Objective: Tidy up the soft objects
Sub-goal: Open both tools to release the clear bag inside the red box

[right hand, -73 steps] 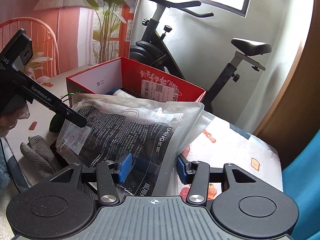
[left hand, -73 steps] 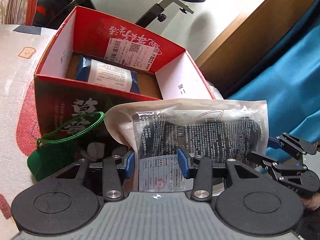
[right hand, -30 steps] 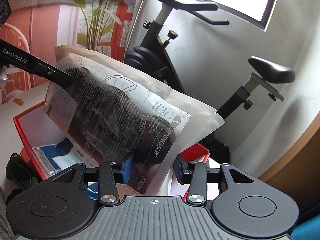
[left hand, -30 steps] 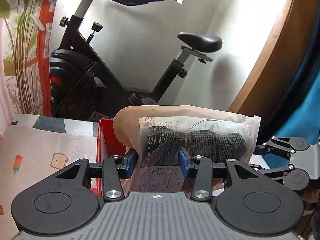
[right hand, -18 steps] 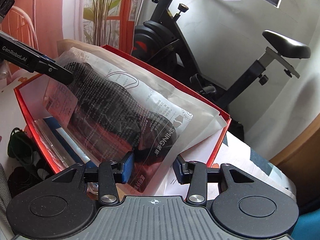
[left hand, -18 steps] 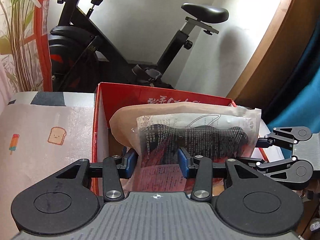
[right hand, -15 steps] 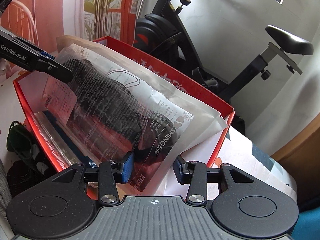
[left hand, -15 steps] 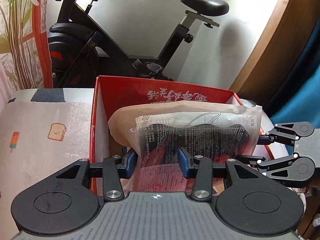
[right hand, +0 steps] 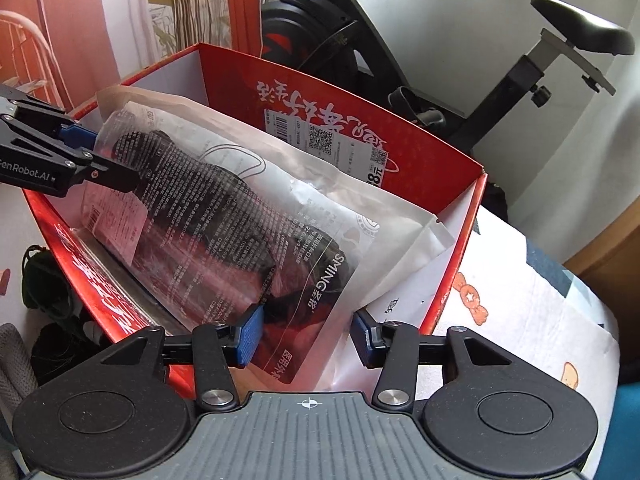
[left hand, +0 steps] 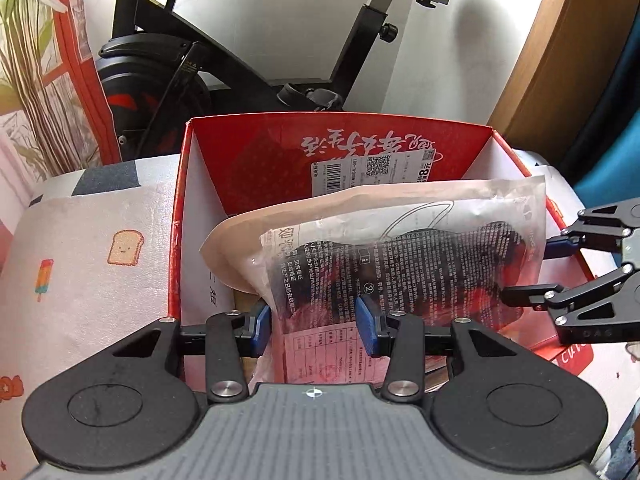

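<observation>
Plastic packet (right hand: pixel 224 216) tilted lengthwise inside, seemingly, red box (right hand: pixel 344 104).

Red box (left hand: pixel 256 160), black-printed clear packet (left hand: pixel 404 264)

A black exercise bike (left hand: pixel 208 68) stands against the white wall behind the table, its saddle (right hand: pixel 584 26) raised on a grey post. A printed tablecloth (left hand: pixel 100 264) shows toast and popsicle pictures. A wooden panel (left hand: pixel 568 48) rises on the right.
</observation>
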The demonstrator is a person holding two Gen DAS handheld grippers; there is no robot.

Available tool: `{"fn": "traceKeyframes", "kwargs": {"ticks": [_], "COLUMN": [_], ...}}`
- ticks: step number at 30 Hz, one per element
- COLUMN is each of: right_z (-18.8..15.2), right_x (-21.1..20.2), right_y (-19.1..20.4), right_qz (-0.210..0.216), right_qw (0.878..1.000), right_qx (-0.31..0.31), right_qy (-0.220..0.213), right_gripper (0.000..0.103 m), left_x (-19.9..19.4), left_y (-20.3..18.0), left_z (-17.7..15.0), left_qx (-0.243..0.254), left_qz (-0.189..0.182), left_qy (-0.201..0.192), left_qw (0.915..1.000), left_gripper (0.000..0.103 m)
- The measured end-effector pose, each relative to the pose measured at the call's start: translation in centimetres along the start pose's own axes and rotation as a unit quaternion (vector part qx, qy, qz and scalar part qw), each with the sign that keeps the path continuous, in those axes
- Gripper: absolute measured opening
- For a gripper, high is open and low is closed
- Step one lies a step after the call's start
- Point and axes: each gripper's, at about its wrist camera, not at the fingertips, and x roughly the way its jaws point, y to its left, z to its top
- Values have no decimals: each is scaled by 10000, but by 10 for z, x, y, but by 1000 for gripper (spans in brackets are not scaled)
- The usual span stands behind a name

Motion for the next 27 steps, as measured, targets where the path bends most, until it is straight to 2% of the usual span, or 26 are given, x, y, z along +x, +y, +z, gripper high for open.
{"fn": "traceKeyframes", "kwargs": {"ticks": [1,3,16,19,21,22,25,27], "right_z": [0,-1,7,11,16,18,27,32], "right_x": [-2,-9,-51,-67,-71,-69,-47,-27], "right_y": [-2,-8,-25,-28,-30,-30,-30,-31], "right_qz": [79,278,193,233,345,322,246,314], "right_qw": [9999,9992,9984,9965,9942,9939,9940,9930], "right_qx": [69,267,347,387,486,519,644,880], "right_qy": [-7,-43,-400,-701,-893,-919,-852,-728], "right_gripper": [48,60,59,56,49,41,29,27], "left_x": [0,-1,0,1,1,2,1,-2], "left_y": [0,4,2,0,0,0,-1,-2], "left_z": [0,0,-1,-2,-2,-2,-1,-2], "left_qx": [-4,-92,-8,34,74,79,87,144], "left_qz": [24,46,193,207,231,242,244,262], "left_qy": [4,12,55,57,58,57,37,-8], "left_qw": [10000,9999,9998,9998,9997,9997,9997,9996], "left_gripper": [45,45,42,42,42,42,39,36]}}
